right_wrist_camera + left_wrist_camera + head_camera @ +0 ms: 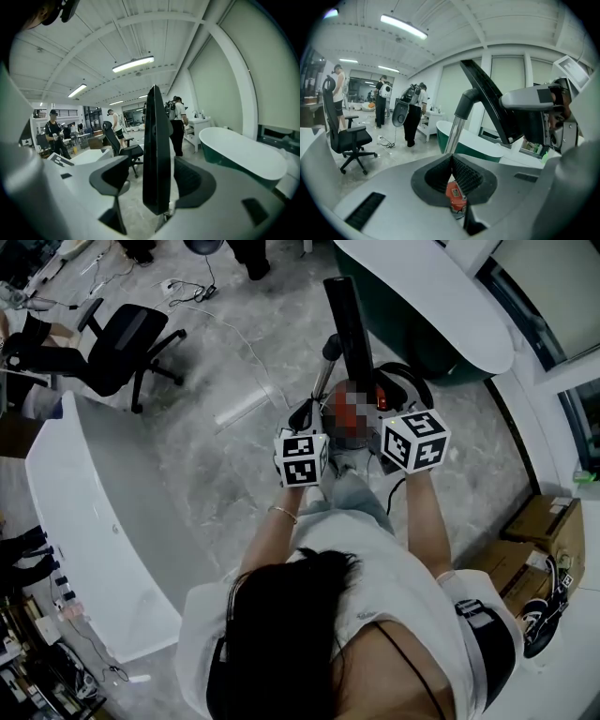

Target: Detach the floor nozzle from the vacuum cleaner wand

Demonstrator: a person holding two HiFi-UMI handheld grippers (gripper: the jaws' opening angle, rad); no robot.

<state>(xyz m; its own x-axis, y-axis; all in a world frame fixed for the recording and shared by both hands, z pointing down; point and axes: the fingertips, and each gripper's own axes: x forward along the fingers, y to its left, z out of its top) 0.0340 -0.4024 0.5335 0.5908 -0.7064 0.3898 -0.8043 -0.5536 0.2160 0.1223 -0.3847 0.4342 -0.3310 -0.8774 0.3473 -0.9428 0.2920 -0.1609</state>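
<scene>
Currently the left gripper (452,168) is clamping its jaws shut on an orange fitting (456,196) below the wand (454,133). The right gripper (152,178) is holding its jaws apart astride the raised floor nozzle (156,140), not pinching it. Advisable: close squarely on the nozzle, steady the wand, and pull straight along its axis.

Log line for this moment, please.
left gripper: shut on orange part | right gripper: jaws open around floor nozzle | wand: attached

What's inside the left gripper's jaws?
An orange part, pinched in the left gripper. The pads cover its upper end, so what it belongs to cannot be seen.
</scene>
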